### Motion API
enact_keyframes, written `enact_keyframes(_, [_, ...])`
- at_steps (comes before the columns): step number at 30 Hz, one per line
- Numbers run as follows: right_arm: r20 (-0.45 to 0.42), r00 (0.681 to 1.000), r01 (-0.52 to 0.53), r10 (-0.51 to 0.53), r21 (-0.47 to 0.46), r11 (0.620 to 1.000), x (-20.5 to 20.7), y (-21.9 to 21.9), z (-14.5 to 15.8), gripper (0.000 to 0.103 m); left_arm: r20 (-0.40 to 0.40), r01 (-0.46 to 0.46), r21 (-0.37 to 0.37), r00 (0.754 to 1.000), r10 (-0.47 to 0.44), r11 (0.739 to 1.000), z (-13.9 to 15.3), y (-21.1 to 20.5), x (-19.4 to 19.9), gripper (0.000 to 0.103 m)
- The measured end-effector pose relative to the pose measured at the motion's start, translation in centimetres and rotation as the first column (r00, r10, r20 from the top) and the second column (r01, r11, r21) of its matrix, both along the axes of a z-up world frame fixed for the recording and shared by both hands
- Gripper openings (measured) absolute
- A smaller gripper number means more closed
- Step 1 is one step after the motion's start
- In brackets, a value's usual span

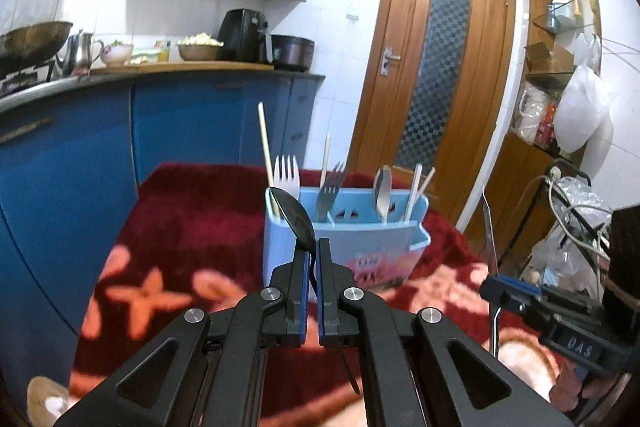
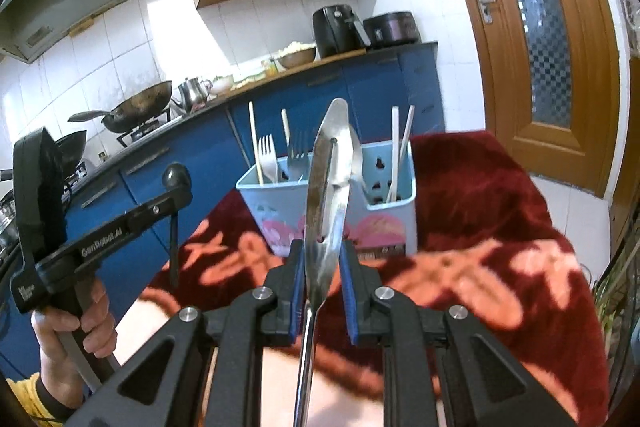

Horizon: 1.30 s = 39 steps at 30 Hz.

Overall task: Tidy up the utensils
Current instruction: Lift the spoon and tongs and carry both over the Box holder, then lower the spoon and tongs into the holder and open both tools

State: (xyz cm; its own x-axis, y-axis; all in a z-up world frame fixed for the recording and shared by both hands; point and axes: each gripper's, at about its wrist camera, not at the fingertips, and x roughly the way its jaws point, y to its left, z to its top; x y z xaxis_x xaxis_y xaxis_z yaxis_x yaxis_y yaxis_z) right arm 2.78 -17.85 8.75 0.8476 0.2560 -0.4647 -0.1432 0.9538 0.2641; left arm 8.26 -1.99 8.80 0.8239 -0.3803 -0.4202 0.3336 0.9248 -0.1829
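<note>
The left gripper (image 1: pixel 313 247) is clamped on a black spoon (image 1: pixel 296 217), bowl up, just before the blue caddy (image 1: pixel 352 243); the right gripper (image 2: pixel 323 251) grips a steel spatula (image 2: pixel 326 187) by its blade, tip raised before the same caddy; the caddy stands on a red blanket (image 1: pixel 188 211), with forks (image 1: pixel 287 175), chopsticks (image 1: pixel 265 139) and a spoon (image 1: pixel 382 189) upright inside; a hand (image 2: pixel 74 327) holds the left gripper's handle.

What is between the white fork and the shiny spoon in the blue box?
A metal fork stands between the white fork and the shiny spoon in the blue holder, with a pale chopstick beside it. The left wrist view shows it best.
</note>
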Motion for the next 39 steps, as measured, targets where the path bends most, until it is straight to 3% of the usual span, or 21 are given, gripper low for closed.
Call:
enact_keyframes(12, [0.095,0.992,0.084,-0.083,-0.010,0.996,1.9,-2.0,1.9,0.019,0.082,-0.031,-0.013,0.996,0.032,0.999,3.0,-1.0,3.7,0.003])
enact_keyframes(22, [0.172,0.977,0.136,-0.129,-0.029,0.990,3.5,-2.3,3.3,0.019,0.116,-0.043,-0.057,0.992,0.049,0.997,3.6,-1.0,6.7,0.003])
enact_keyframes(33, [0.248,0.959,0.154,-0.138,-0.046,0.987,6.2,-2.1,4.6,0.019,0.131,-0.046,-0.079,0.990,0.056,0.996,2.7,-1.5,9.2,0.003])
enact_keyframes(39, [0.309,0.940,0.186,-0.148,-0.096,0.978,7.9,-1.7,4.6,0.019,0.165,-0.065,-0.029,0.984,0.069,0.997,1.0,-2.6,9.8,0.003])
